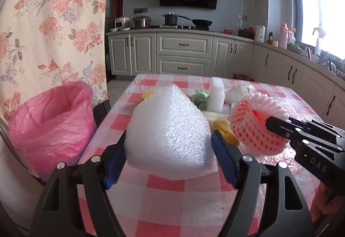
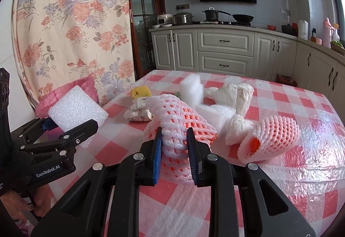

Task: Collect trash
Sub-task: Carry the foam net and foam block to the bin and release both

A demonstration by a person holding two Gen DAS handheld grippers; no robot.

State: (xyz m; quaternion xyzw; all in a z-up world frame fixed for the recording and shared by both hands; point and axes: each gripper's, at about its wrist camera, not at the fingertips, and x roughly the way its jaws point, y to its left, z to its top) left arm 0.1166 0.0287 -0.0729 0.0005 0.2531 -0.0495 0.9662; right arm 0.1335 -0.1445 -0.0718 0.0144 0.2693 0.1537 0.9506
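Observation:
My left gripper (image 1: 168, 140) is shut on a white foam block (image 1: 168, 129) and holds it over the checked table's left part; it also shows in the right wrist view (image 2: 75, 107). My right gripper (image 2: 174, 135) is shut on a pink foam fruit net (image 2: 183, 120), also seen in the left wrist view (image 1: 256, 125). A bin lined with a pink bag (image 1: 51, 120) stands left of the table. More trash lies on the table: a second pink net (image 2: 271, 137), crumpled white paper (image 2: 235, 94), white foam pieces (image 1: 216, 94), a yellow sponge (image 2: 141, 91).
The table has a pink and white checked cloth (image 1: 163, 194). A sheet of bubble wrap (image 2: 312, 150) covers its right side. A floral curtain (image 1: 54, 21) hangs at the left. Kitchen cabinets (image 1: 183, 53) and a stove stand behind.

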